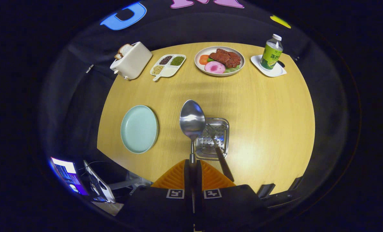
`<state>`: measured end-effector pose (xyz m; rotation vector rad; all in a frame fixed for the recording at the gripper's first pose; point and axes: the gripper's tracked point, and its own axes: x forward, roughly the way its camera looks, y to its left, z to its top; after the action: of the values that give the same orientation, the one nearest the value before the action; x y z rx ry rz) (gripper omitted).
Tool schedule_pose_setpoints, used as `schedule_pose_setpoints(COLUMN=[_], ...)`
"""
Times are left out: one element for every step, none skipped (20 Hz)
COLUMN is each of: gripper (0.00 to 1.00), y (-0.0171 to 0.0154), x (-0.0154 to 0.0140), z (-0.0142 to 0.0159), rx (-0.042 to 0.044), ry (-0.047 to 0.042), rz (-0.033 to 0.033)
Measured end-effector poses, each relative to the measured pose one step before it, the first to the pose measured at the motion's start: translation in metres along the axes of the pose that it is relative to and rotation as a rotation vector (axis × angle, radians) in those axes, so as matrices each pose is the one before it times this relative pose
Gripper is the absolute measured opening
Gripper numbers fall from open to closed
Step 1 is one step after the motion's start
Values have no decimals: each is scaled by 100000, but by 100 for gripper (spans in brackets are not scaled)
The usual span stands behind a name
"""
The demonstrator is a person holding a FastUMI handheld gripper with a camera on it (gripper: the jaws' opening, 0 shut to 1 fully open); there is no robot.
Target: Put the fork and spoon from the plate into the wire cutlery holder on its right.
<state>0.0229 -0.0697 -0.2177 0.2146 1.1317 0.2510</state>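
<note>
My gripper is shut on the handle of a steel spoon, whose bowl sticks out ahead of the orange fingers, high above the table. Just right of the spoon and below it stands the metal cutlery holder, seen from above, with the fork leaning inside it, dark handle pointing back toward me. The pale green plate lies bare on the wooden table, left of the holder.
Along the table's far edge stand a white toaster with bread, a divided dish of beans, a plate of food and a green bottle on a white coaster. A laptop sits below the table's near left edge.
</note>
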Motion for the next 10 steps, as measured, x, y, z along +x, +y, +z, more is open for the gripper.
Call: schedule_pose_setpoints(gripper=[7, 7, 7, 7, 7, 7, 7, 7, 7, 7], y=[-515, -455, -483, -304, -22, -14, -109, -136, -5, -4], x=[-277, -100, -224, -83, 208, 146, 286, 354, 342, 165], z=[-375, -636, -437, -365, -172, -360, -424, -466, -394, -280], rx=[-1139, -2131, -2259, -1343, -309, -330, -1067, -1689, -1400, -573], ry=[3196, 4195, 3701, 3602, 3438, 3938, 4366, 4619, 4484, 4262], rz=[-37, -281, -641, -290, 352, 482, -170, -446, -320, -39])
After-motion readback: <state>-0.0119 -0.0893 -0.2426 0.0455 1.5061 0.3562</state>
